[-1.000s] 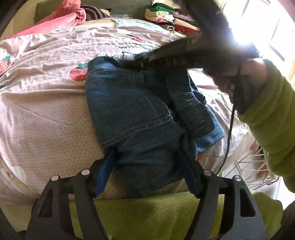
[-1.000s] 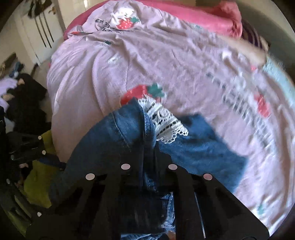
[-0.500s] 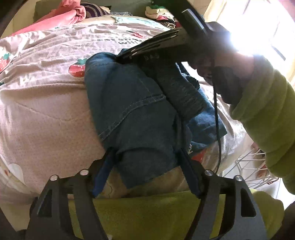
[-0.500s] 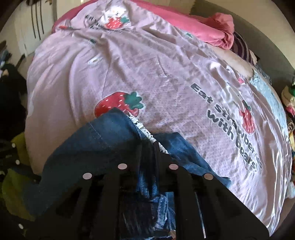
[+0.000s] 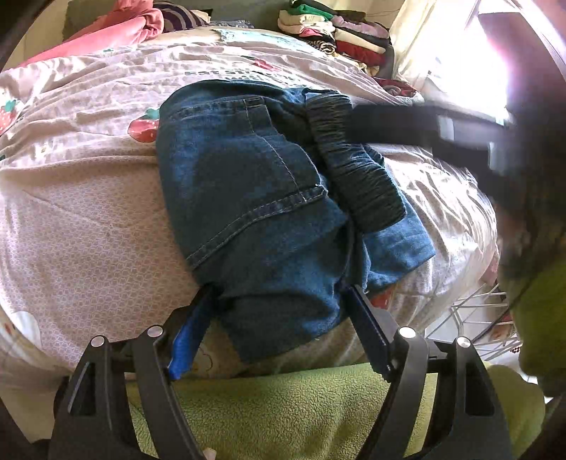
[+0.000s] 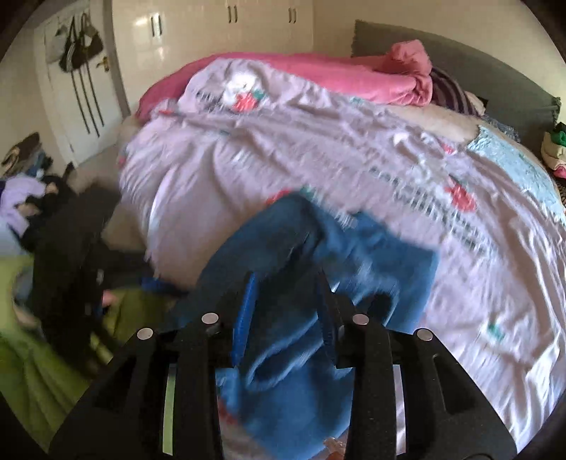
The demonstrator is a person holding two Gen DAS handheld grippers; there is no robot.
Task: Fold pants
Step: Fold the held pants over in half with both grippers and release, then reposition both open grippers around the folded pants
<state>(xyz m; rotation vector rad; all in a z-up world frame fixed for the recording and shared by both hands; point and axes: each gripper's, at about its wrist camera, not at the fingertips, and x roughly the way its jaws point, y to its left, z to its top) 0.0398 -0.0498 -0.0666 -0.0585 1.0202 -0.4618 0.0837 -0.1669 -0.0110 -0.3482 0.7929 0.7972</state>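
Note:
Blue denim pants (image 5: 254, 198) lie folded in a compact bundle on the strawberry-print bedspread (image 5: 78, 198), near the bed's front edge. The dark elastic waistband (image 5: 353, 166) lies on the bundle's right side. My left gripper (image 5: 279, 300) is open, its fingers on either side of the bundle's near end. My right gripper (image 6: 286, 283) is open and empty just above the pants (image 6: 318, 283). It also shows as a blurred dark bar (image 5: 424, 127) at the right of the left wrist view.
A stack of folded clothes (image 5: 332, 28) sits at the far end of the bed. Pink bedding (image 6: 318, 74) lies by the grey headboard. A white wire basket (image 5: 477, 318) stands beside the bed. Dark clothes (image 6: 53, 219) lie on the floor.
My right gripper, shut on the pants' edge, carried it over the bundle, then opened and drew back to the right. The pants lie flatter. My left gripper stayed in place.

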